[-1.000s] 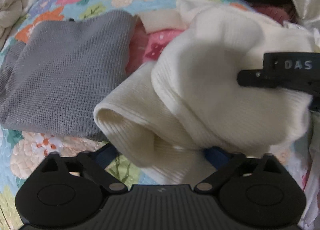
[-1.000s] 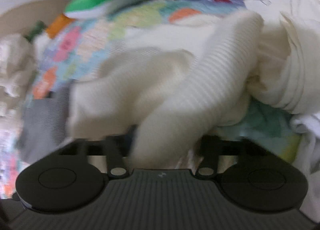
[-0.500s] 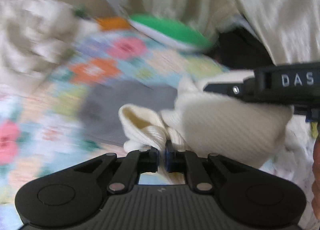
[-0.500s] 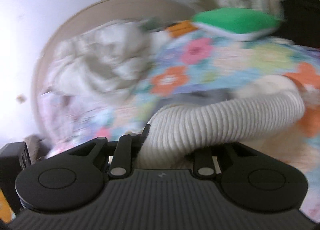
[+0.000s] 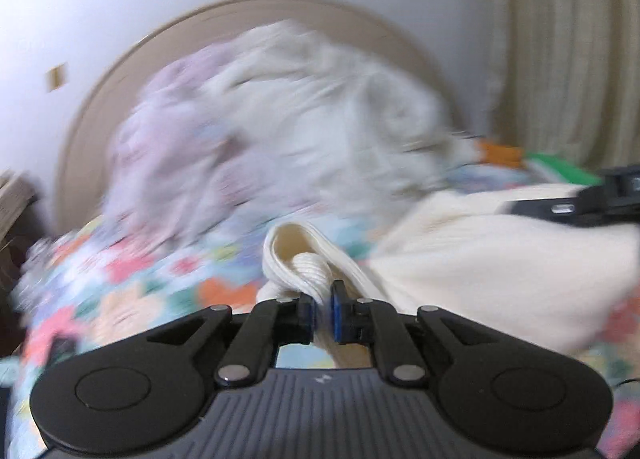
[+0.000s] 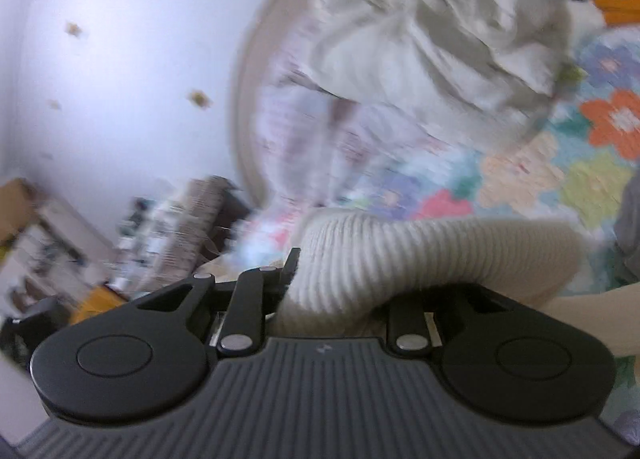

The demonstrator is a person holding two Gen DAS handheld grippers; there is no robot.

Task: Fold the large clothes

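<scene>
A cream ribbed knit sweater hangs lifted above the flowered bedspread. My left gripper is shut on a bunched fold of it, the blue pads pinching the knit. In the left wrist view the right gripper shows at the far right edge, gripping the sweater's other end. In the right wrist view a thick ribbed roll of the sweater lies across my right gripper; its left finger shows, the right one is hidden by the cloth.
A rumpled pale quilt is piled against the rounded beige headboard. A grey garment lies at the right edge of the bedspread. Cluttered shelves stand beside the bed, curtains on the right.
My left gripper went from open to shut on the sweater. Both grippers have lifted and swung left with it, so the views now face the headboard and wall.
</scene>
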